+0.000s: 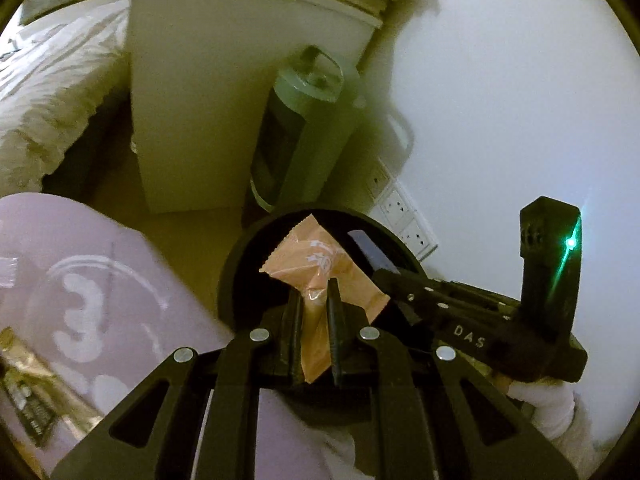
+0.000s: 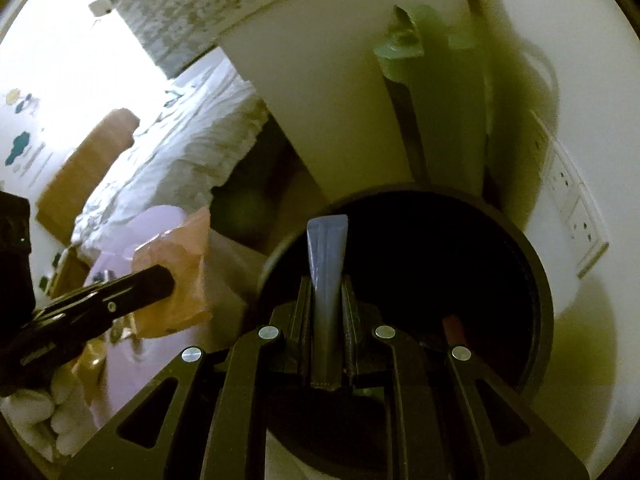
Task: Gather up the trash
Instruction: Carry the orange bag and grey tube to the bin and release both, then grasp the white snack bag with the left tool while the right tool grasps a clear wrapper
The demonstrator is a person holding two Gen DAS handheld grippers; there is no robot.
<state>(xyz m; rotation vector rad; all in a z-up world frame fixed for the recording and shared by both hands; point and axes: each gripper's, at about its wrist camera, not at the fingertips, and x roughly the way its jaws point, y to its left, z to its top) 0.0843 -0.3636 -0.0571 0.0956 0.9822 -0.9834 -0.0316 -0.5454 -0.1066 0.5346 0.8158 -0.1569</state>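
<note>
Nearest the lens in the left wrist view, the left gripper [image 1: 314,312] has its black ribbed jaws nearly closed, pinching a crinkled orange plastic snack wrapper [image 1: 320,268] by its lower end; the rest fans out toward 12 o'clock over the mouth of the round black waste bin [image 1: 236,264]. In the right wrist view the right gripper [image 2: 327,304] has its jaws drawn in tight on a narrow blue-grey foil sachet [image 2: 325,256], which stands straight up toward 12 o'clock above the same bin [image 2: 536,292].

Both pieces look very light, thin and limp, and the glossy film is likely slippery, so a firm pinch well inside an edge seems the safest hold. Neither is fragile; they should simply flutter down when let go.

The left tool points forward and slightly down at the near rim. The right tool reaches in from 3 o'clock of the left view, its tip over the opening, held by a white-gloved hand [image 1: 540,404].

Behind the bin at 12 o'clock stand a grey-green tower appliance [image 1: 296,128] and a white cabinet [image 1: 224,100]; a lilac mat [image 1: 80,300] lies at 9 o'clock
</note>
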